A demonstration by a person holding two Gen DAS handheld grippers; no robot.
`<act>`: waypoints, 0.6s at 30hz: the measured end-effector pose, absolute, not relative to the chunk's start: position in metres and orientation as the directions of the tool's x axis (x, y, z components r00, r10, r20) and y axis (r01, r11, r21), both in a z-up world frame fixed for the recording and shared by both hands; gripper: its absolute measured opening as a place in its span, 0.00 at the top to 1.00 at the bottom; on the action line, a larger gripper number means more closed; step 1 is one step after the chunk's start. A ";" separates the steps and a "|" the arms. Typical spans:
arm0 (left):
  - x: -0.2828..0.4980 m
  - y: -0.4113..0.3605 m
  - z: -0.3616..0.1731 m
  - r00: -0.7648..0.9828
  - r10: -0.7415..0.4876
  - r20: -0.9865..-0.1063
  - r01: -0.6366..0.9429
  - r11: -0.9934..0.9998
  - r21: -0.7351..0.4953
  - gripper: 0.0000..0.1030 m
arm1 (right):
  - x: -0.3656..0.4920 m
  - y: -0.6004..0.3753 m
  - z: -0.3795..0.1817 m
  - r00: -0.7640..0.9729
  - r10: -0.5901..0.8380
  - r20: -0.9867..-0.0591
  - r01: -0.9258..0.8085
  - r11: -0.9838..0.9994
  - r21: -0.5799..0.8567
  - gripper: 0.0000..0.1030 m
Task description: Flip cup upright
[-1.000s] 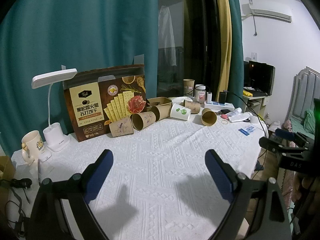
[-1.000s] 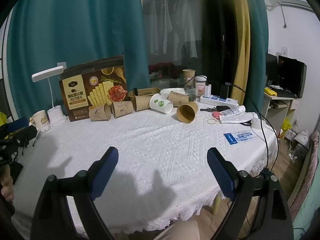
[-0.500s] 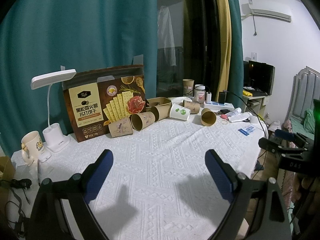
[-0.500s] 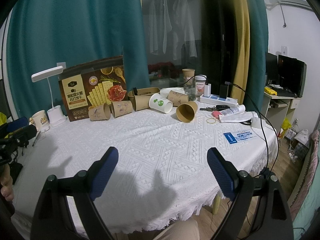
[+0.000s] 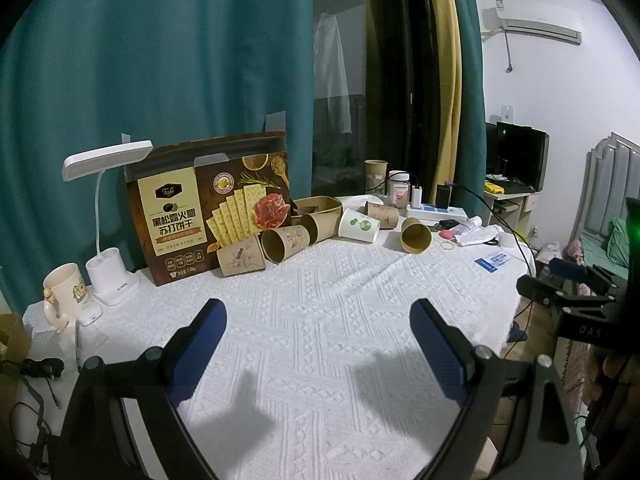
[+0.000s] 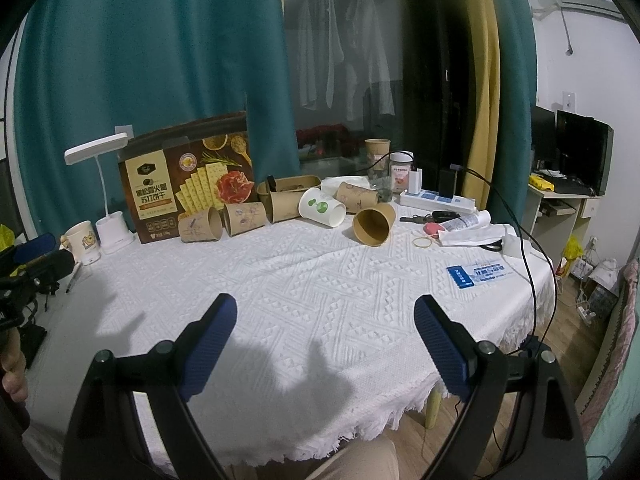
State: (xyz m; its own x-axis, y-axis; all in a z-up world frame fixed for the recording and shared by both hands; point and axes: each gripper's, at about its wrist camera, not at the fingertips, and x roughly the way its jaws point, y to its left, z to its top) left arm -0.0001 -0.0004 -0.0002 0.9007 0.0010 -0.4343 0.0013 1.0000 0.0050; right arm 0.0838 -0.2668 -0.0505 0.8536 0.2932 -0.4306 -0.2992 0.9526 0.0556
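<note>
Cup [image 6: 373,225] lies on its side, mouth toward the camera, well ahead of the right gripper [image 6: 324,344], slightly right. Both grippers spread wide, empty; left gripper [image 5: 318,346] likewise distant. The wall should be pinched mid-body, gently, to avoid crushing.

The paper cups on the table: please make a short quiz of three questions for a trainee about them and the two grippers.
1. True or false: the left gripper holds a cup.
2. The white cup with green print is: A) upright B) on its side C) stacked.
3. Fill in: the plain brown cup nearest the right gripper points its open mouth toward the ____.

Key: 1 false, both grippers are open and empty; 2 B; 3 camera.
</note>
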 end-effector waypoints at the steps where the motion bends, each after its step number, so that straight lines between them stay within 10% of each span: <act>1: 0.000 0.000 0.000 0.901 0.001 -0.434 0.002 1.000 0.005 0.10 | 0.084 -0.267 -0.050 0.854 0.293 -0.431 -0.299 0.953 0.056 0.14; 18: 0.001 -0.005 0.015 0.906 -0.003 -0.424 0.005 1.000 0.003 0.10 | 0.084 -0.268 -0.050 0.854 0.293 -0.430 -0.300 0.952 0.055 0.14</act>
